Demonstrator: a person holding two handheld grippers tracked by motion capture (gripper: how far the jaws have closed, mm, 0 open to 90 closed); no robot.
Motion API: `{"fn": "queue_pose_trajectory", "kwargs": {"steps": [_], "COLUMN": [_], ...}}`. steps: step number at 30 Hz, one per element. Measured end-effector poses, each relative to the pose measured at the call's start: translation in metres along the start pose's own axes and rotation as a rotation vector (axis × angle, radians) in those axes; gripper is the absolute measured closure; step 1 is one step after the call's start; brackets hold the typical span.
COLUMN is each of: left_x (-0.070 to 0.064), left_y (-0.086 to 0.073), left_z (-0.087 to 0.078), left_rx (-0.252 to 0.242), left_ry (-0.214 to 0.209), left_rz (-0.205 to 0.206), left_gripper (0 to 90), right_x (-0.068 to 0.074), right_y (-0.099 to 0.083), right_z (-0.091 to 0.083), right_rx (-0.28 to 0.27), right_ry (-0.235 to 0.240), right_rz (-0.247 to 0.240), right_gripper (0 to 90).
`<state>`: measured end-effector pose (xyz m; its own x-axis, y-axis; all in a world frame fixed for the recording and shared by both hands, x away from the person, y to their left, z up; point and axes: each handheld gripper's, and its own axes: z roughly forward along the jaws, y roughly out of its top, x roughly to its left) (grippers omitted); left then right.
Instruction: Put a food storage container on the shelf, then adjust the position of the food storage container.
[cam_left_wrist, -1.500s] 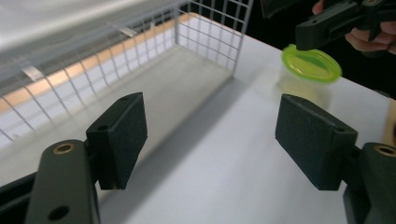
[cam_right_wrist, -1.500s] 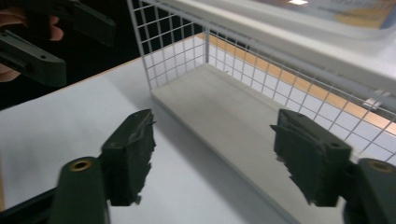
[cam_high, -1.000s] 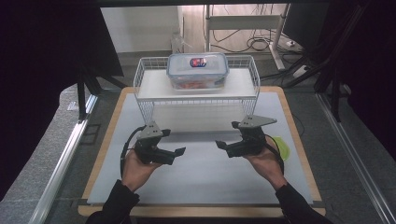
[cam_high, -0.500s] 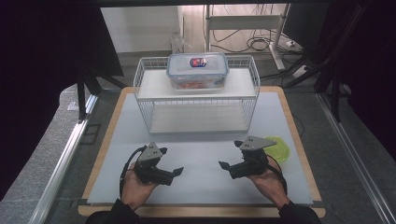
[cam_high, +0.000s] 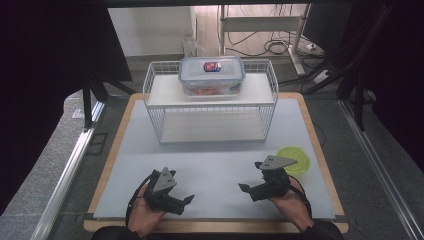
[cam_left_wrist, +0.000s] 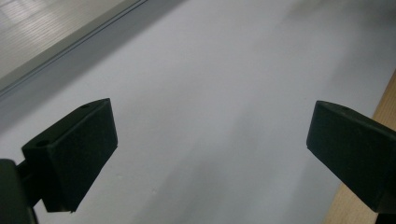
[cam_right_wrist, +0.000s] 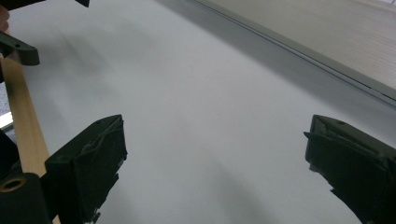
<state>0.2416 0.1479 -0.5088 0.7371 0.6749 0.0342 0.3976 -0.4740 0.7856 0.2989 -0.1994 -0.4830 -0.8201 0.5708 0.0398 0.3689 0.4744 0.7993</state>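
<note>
While the left tongs (cam_high: 186, 201) hover low over the near left part of the surface (cam_high: 215, 160), their jaws stand wide apart and hold nothing; in the left gripper view there is just bare grey mat between them. Behind, at the middle of the far side, a white wire rack (cam_high: 210, 102) stands on the mat, and a clear box (cam_high: 211, 75) with a blue-rimmed lid sits on its top shelf. The right tongs (cam_high: 245, 189) are at the near right, pointing toward the left ones, also wide open and empty. A green lid (cam_high: 296, 159) lies flat just behind the right hand (cam_high: 287, 202), near the right edge.
</note>
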Motion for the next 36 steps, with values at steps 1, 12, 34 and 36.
{"fn": "queue_pose_trajectory", "kwargs": {"steps": [1,12,34,36], "left_x": [0.0,0.002,-0.001,-0.001], "left_y": [0.0,-0.002,-0.001,-0.001], "left_z": [0.0,0.002,0.004,0.005], "left_rx": [0.001,-0.014,0.002,0.002], "left_ry": [0.001,-0.008,0.0,0.001], "left_rz": [0.003,-0.006,0.019,0.018], "left_gripper": [1.6,1.6,1.7,1.7], "right_x": [0.0,-0.009,-0.066,-0.079], "right_y": [0.0,0.0,0.008,0.003], "right_z": [0.0,0.0,-0.067,-0.076], "right_rx": [0.003,0.055,-0.012,-0.02], "right_ry": [-0.007,-0.069,-0.299,-0.335], "right_rz": [0.005,0.041,0.072,0.106], "right_gripper": [5.5,12.0,90.0,90.0]}}
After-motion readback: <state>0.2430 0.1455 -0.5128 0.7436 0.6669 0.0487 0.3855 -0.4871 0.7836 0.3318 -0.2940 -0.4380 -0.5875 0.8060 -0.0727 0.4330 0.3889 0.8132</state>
